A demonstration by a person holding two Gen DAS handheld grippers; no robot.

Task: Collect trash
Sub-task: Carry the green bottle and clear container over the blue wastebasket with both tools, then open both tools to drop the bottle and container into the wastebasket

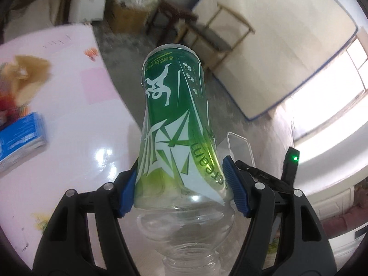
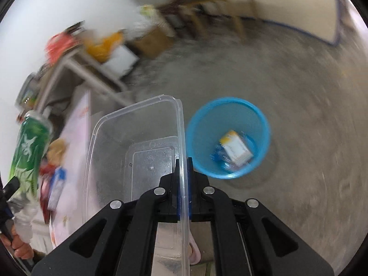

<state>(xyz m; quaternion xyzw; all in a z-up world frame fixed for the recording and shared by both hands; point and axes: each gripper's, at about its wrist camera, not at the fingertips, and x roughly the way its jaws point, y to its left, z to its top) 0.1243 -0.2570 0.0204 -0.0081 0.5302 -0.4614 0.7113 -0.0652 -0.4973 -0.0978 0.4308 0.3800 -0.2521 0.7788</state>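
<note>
Concrete floor, blue bin point(image 2: 227, 138); left claw point(image 1: 182, 184) grips "Scream" bottle point(image 1: 174, 124), right claw point(image 2: 183, 172) clamps clear tub point(image 2: 138, 142).

Left wrist view: close behind its fingers, angled down across the pink table point(image 1: 69, 119) toward far chairs point(image 1: 214, 34). Right wrist view: close, angled down at the floor and blue bin point(image 2: 227, 138). Shared: green bottle point(image 1: 174, 119), clear container point(image 2: 135, 142), table, chairs.

Bottle point(image 1: 174, 124) neck runs off the bottom edge, cap end unseen. That crumpled brown stuff point(image 1: 27, 76) on the table is pure blur. Down in the blue bin point(image 2: 227, 138), the small box's point(image 2: 235, 149) print is unreadable. Shelf clutter point(image 2: 69, 46) smeared.
</note>
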